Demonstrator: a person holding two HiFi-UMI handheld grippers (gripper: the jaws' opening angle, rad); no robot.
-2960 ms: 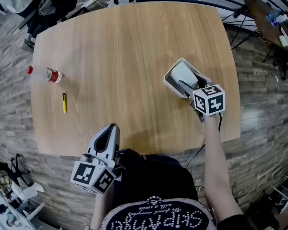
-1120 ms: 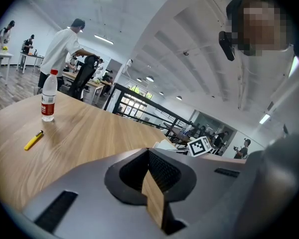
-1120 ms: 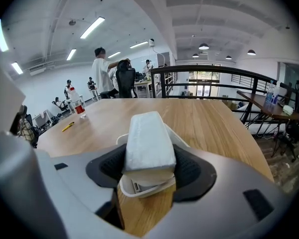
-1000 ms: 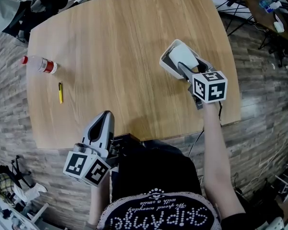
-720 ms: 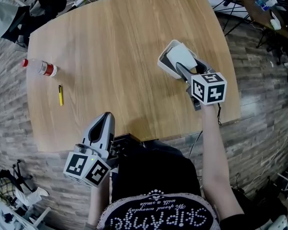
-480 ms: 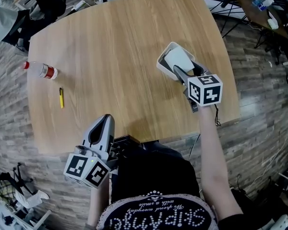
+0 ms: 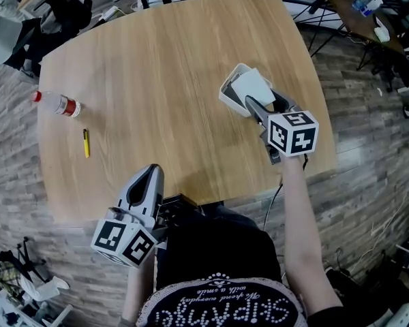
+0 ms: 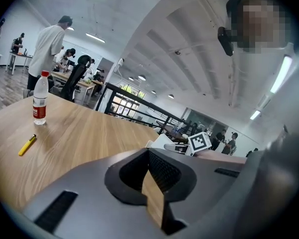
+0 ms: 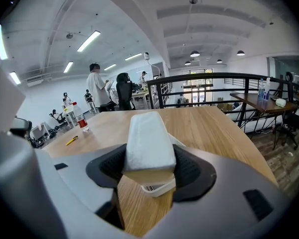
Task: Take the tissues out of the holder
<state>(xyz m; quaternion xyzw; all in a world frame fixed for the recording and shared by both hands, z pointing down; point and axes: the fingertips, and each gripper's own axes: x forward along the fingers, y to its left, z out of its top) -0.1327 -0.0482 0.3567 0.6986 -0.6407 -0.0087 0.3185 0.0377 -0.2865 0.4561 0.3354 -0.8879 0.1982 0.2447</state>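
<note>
Clamped in the right gripper: the tissues, white and soft-edged, with 1 pad pressed to each long side. Just under the tissues, the holder, white too, with its near rim peeking out below; cannot tell whether the 2 touch. From the head view, both near the right edge of the table, with the tissues tilted over the holder's open top.

Held low over the near edge of the table, well apart from the holder: the left gripper, with its 2 jaws pressed together to a point and nothing pinched; only a thin sliver of wood grain between the pads in its own view. Aimed out across the table.

Far on the left side, standing upright on the wood: a bottle with red cap and red label. Just nearer, lying flat: a yellow pen. Beyond the table: a black railing and a person in a white shirt.
</note>
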